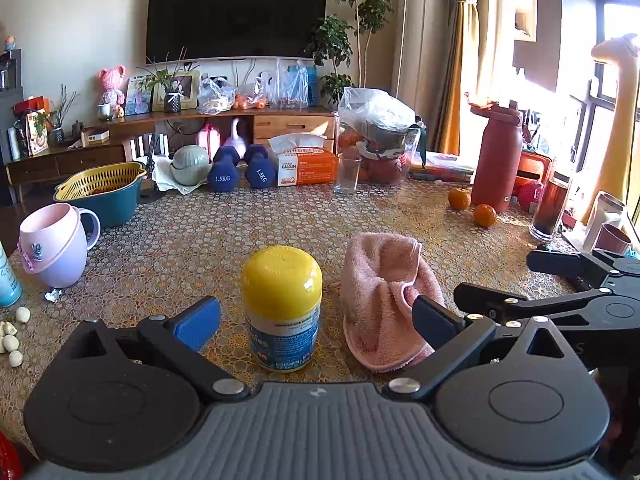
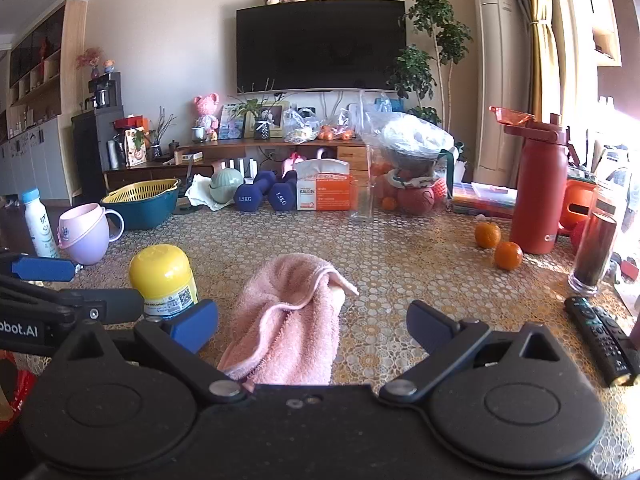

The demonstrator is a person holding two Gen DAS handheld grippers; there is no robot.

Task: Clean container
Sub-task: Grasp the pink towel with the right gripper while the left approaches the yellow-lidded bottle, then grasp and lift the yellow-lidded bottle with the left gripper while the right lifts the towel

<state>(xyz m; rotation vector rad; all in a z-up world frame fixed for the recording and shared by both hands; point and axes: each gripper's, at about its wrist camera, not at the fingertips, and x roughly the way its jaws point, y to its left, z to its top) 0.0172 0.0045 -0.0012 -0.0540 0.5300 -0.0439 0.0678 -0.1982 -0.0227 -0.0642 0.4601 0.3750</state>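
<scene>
The jar [image 1: 281, 307] stands upright at twelve o'clock between the left gripper's [image 1: 316, 320] wide-open, empty fingers. The towel [image 2: 286, 320] lies lengthwise at twelve o'clock before the right gripper [image 2: 314, 326], likewise wide and empty.

In my left wrist view, my left gripper [image 1: 316, 320] is spread wide, its blue-padded fingers [image 1: 198, 322] flanking the yellow-capped container [image 1: 281, 306] at lower centre without touching it. The container stands upright on the patterned tabletop [image 1: 240, 232]. Just right lies a crumpled pink towel [image 1: 384, 296]; my right gripper [image 1: 560, 280] enters at right.
</scene>
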